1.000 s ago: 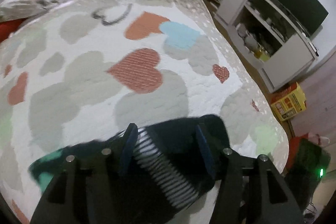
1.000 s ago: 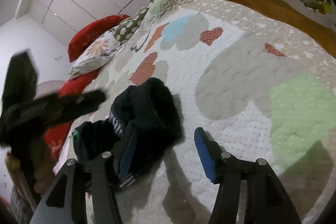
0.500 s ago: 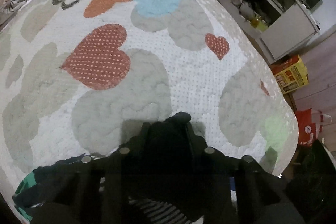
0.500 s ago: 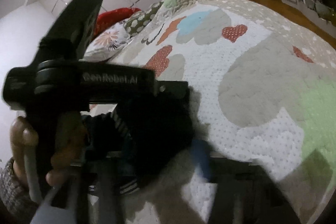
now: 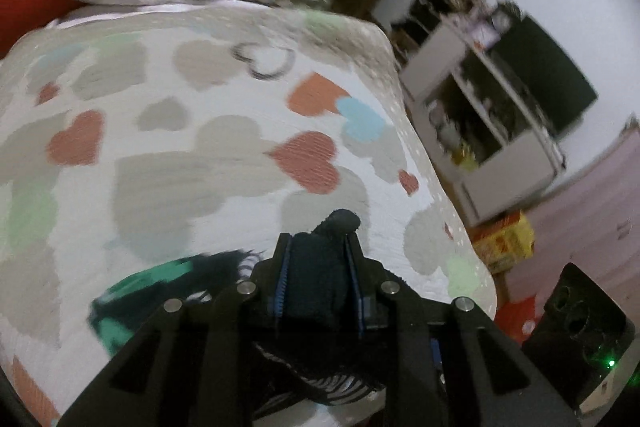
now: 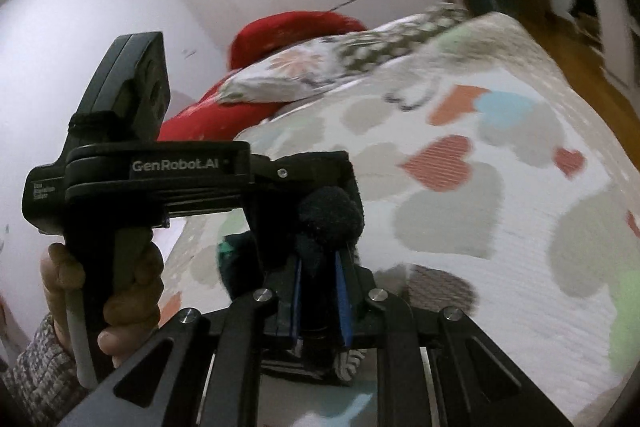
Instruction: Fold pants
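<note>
Dim indoor light, heavy motion blur, dark fisheye corners.

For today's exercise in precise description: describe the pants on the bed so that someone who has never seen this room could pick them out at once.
Start at the bed's heart-patterned quilt. Near its closer edge lie the pants, a bunched dark garment gripped by both the left gripper and the right gripper, whose jaws are closing on the fabric. Nothing else on the quilt is dark; a striped black-and-white band and green patches mark them.

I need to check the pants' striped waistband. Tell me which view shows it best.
The left wrist view: the striped waistband hangs below the left tongs, which pinch the dark pants. The right wrist view shows only a sliver of stripes.
</note>
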`<state>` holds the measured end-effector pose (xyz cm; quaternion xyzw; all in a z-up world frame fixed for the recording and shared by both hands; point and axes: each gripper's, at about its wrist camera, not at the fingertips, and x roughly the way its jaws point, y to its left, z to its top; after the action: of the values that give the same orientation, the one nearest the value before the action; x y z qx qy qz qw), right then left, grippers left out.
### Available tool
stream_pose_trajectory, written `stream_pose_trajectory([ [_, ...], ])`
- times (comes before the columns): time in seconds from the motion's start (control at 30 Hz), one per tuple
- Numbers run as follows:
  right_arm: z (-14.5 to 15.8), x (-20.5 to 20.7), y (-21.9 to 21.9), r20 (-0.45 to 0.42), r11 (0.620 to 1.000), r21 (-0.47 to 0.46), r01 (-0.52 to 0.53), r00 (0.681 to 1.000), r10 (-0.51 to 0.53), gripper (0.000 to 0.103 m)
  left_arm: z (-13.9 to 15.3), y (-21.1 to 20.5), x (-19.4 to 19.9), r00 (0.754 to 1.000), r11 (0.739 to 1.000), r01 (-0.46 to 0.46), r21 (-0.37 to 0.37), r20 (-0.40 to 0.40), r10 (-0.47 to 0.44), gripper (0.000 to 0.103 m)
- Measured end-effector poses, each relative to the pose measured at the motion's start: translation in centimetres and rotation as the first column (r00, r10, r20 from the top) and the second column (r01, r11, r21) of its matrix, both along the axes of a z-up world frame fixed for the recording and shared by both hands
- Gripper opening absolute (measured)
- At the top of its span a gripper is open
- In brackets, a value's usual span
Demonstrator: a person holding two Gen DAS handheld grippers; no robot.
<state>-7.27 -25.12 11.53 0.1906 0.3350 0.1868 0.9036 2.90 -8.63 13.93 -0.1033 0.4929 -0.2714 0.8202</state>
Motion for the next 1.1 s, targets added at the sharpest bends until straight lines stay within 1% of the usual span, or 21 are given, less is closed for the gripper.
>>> stream_pose_trajectory([
  [0.13, 0.8, 0.4, 5.0, 0.002, 0.995, -0.060, -0.083, 0.997, 0.083, 0.016, -0.6, 5.0, -0.7, 0.998, 0.997, -0.067, -0.047, -0.002, 0.067, 0.024],
  [0.17, 0.7, 0.5, 6.0, 0.001, 0.992, -0.076, -0.101, 0.995, 0.101, 0.016, -1.1, 6.5, -0.9, 0.996, 0.994, -0.084, -0.067, -0.011, 0.083, 0.025],
  [0.2, 0.6, 0.4, 7.4, 0.000, 0.987, -0.098, -0.128, 0.992, 0.128, 0.018, -1.5, 7.3, -1.1, 0.995, 0.992, -0.095, -0.080, -0.018, 0.094, 0.025],
  [0.27, 0.0, 0.2, 9.4, -0.008, 0.978, -0.134, -0.162, 0.987, 0.162, 0.019, -2.6, 9.3, -1.4, 0.992, 0.986, -0.122, -0.116, -0.039, 0.119, 0.025],
  [0.4, -1.3, 0.0, 12.2, -0.018, 0.955, -0.225, -0.192, 0.981, 0.193, 0.020, -4.1, 11.5, -2.2, 0.987, 0.975, -0.156, -0.159, -0.061, 0.148, 0.025],
  [0.47, -1.5, 0.1, 12.8, -0.026, 0.951, -0.231, -0.203, 0.979, 0.203, 0.021, -4.3, 12.3, -2.4, 0.985, 0.968, -0.169, -0.185, -0.061, 0.161, 0.026],
  [0.5, -1.5, 0.3, 13.1, -0.031, 0.952, -0.224, -0.208, 0.978, 0.207, 0.022, -4.5, 12.9, -2.5, 0.982, 0.962, -0.185, -0.201, -0.062, 0.176, 0.028],
  [0.57, -1.3, 0.4, 13.5, -0.032, 0.951, -0.218, -0.220, 0.975, 0.218, 0.026, -5.1, 14.1, -2.6, 0.975, 0.949, -0.220, -0.226, -0.074, 0.208, 0.033],
  [0.6, -1.2, 0.4, 13.9, -0.031, 0.949, -0.212, -0.231, 0.973, 0.230, 0.032, -5.6, 15.0, -2.6, 0.969, 0.938, -0.245, -0.245, -0.093, 0.229, 0.038],
  [0.63, -1.1, 0.4, 14.2, -0.030, 0.948, -0.206, -0.241, 0.970, 0.240, 0.041, -6.0, 15.8, -2.6, 0.964, 0.929, -0.263, -0.261, -0.109, 0.242, 0.040],
  [0.67, -1.0, 0.4, 14.7, -0.028, 0.946, -0.195, -0.258, 0.966, 0.257, 0.045, -6.3, 16.6, -2.7, 0.959, 0.919, -0.281, -0.277, -0.127, 0.255, 0.041],
  [0.7, -1.1, 0.4, 15.4, -0.026, 0.941, -0.190, -0.279, 0.960, 0.280, 0.054, -6.6, 17.5, -2.8, 0.952, 0.909, -0.300, -0.289, -0.144, 0.269, 0.042],
  [0.73, -1.2, 0.3, 16.0, -0.025, 0.936, -0.192, -0.294, 0.955, 0.295, 0.058, -6.7, 18.6, -3.0, 0.945, 0.898, -0.322, -0.300, -0.154, 0.288, 0.042],
  [0.83, -1.8, -0.4, 18.2, -0.024, 0.910, -0.211, -0.356, 0.933, 0.359, 0.062, -6.1, 21.2, -3.7, 0.929, 0.877, -0.370, -0.307, -0.149, 0.340, 0.042],
  [0.9, -2.1, -1.1, 19.2, -0.032, 0.889, -0.232, -0.394, 0.917, 0.398, 0.062, -5.3, 22.9, -4.4, 0.911, 0.859, -0.412, -0.304, -0.136, 0.389, 0.043],
  [0.97, -2.2, -1.9, 19.9, -0.044, 0.863, -0.254, -0.438, 0.896, 0.442, 0.062, -4.1, 23.8, -5.2, 0.900, 0.851, -0.436, -0.294, -0.113, 0.422, 0.043],
  [1.03, -1.8, -2.9, 19.6, -0.032, 0.851, -0.266, -0.453, 0.886, 0.462, 0.062, -2.6, 23.7, -6.2, 0.904, 0.860, -0.424, -0.285, -0.069, 0.422, 0.043],
  [1.07, -1.6, -3.3, 19.1, -0.024, 0.849, -0.272, -0.454, 0.885, 0.466, 0.062, -2.0, 23.4, -6.6, 0.910, 0.868, -0.408, -0.281, -0.045, 0.413, 0.043],
  [1.1, -1.3, -3.8, 18.3, -0.015, 0.852, -0.274, -0.447, 0.887, 0.461, 0.062, -1.2, 22.7, -7.1, 0.919, 0.883, -0.383, -0.270, -0.011, 0.395, 0.044],
])
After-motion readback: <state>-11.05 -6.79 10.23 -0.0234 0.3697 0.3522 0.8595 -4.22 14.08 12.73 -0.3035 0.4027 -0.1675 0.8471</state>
